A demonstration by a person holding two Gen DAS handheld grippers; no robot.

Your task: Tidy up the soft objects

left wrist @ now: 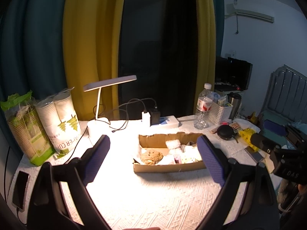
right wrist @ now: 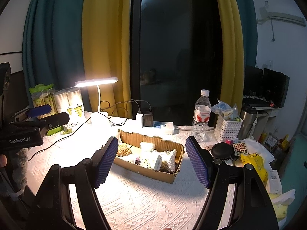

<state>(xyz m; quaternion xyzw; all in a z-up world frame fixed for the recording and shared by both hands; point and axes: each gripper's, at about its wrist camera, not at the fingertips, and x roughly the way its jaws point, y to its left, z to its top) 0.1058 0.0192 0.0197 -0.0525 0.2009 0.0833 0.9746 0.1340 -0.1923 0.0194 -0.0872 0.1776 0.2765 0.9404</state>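
Observation:
A shallow cardboard box (left wrist: 168, 167) (right wrist: 168, 178) lies on the white textured tablecloth (left wrist: 153, 195). It holds a brown knitted soft item (left wrist: 152, 156) (right wrist: 123, 150), white soft bundles (left wrist: 173, 145) (right wrist: 147, 146) and small packets. My left gripper (left wrist: 153, 153) is open and empty, held above the cloth in front of the box. My right gripper (right wrist: 151, 161) is open and empty, also in front of the box. The right gripper's body shows at the right edge of the left wrist view (left wrist: 278, 153); the left one shows at the left edge of the right wrist view (right wrist: 28, 130).
A lit desk lamp (right wrist: 96, 82), a power strip with chargers (right wrist: 159, 126), a water bottle (right wrist: 200, 113), a white basket (right wrist: 227, 128), paper cup sleeves (left wrist: 61, 118), a phone (left wrist: 20, 189), a black round case (right wrist: 221, 151) and yellow bags (right wrist: 253, 163) stand around.

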